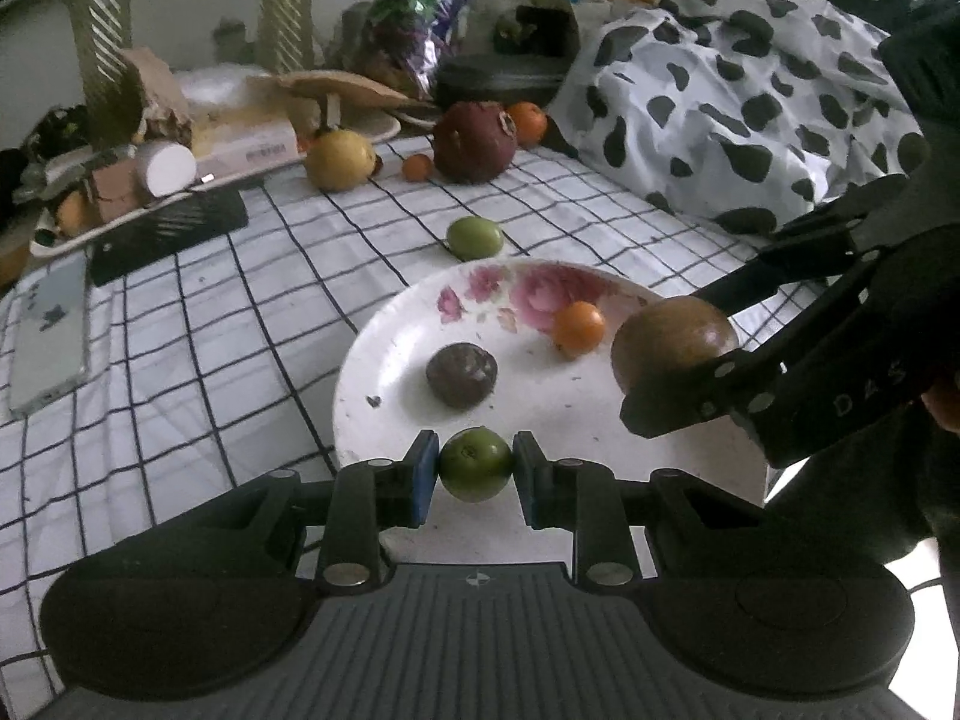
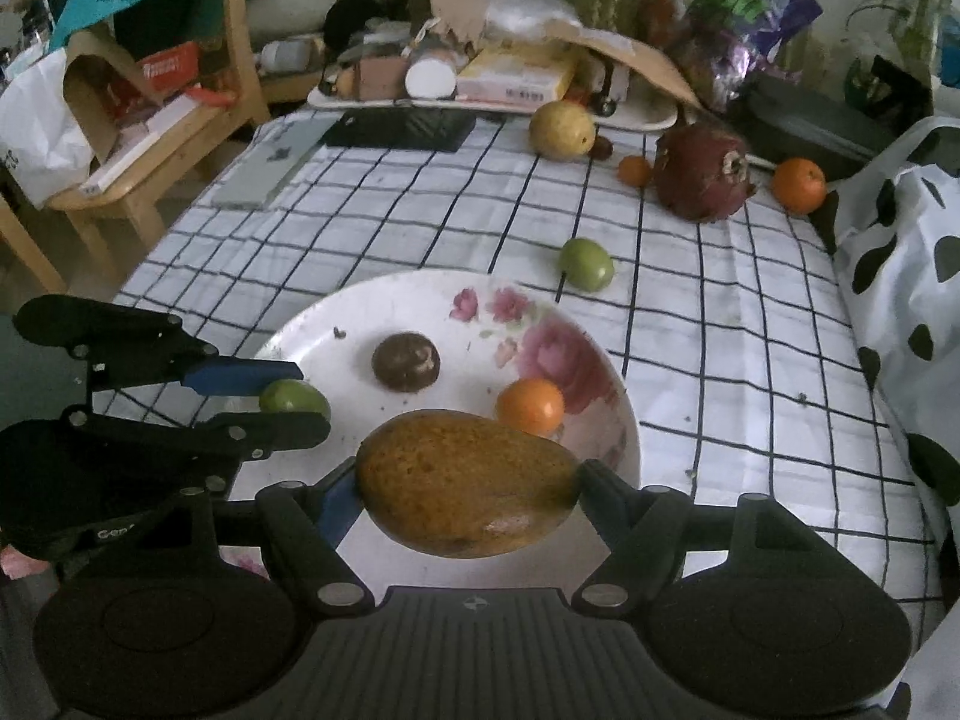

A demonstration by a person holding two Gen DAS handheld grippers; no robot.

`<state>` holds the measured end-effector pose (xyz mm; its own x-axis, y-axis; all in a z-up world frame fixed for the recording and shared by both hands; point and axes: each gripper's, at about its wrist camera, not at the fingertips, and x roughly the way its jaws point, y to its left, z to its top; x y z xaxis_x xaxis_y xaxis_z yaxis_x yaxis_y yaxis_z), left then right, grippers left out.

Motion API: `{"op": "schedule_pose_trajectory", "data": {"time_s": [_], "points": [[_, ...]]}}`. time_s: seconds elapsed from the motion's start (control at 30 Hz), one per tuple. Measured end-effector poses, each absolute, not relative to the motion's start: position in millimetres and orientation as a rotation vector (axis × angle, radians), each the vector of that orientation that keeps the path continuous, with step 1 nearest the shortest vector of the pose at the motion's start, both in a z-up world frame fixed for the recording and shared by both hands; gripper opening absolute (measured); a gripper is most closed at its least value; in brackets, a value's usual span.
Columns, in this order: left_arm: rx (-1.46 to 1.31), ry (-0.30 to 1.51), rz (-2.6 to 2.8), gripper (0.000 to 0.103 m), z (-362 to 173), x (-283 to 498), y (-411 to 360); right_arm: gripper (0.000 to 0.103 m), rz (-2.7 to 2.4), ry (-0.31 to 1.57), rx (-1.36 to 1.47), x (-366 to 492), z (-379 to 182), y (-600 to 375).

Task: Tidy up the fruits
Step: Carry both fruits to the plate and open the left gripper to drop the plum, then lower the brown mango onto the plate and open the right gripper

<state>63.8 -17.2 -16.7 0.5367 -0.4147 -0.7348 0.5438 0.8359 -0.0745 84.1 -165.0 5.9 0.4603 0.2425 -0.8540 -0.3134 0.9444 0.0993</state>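
While over plate, both fruits gripped.

From my remote seat: a glossy, floral-printed ceramic-looking plate on a matt checked cloth, a smooth green fruit at its six o'clock between matt black plastic fingers, and a rough, mottled brown fruit, possibly a mango.

Checked tablecloth under a floral plate

Straight ahead of the right gripper lies the plate; beyond it a loose green fruit, farther off a yellow fruit, a dark red fruit and two oranges — a phone far left, a spotted cloth at right.
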Motion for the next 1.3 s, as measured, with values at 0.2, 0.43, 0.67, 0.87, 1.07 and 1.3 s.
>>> {"op": "schedule_pose_trajectory", "data": {"time_s": [0.2, 0.43, 0.67, 0.87, 1.07, 1.3], "points": [[0.174, 0.859, -0.585, 0.027, -23, 68, -20, 0.078, 0.345, 1.087, -0.116, 87, -5, -160], [0.168, 0.873, -0.588, 0.027, -25, 71, -20, 0.078, 0.355, 1.131, -0.161, 87, -14, -155], [0.212, 0.876, -0.545, 0.04, -27, 73, -24, 0.078, 0.344, 1.146, -0.191, 87, -17, -154], [0.231, 0.846, -0.54, 0.059, -23, 70, -26, 0.082, 0.341, 1.132, -0.225, 85, -16, -151], [0.209, 0.833, -0.529, 0.059, -21, 71, -23, 0.092, 0.345, 1.091, -0.187, 85, -7, -155], [0.192, 0.811, -0.515, 0.059, -18, 72, -22, 0.098, 0.347, 1.052, -0.18, 84, -1, -156]]}}
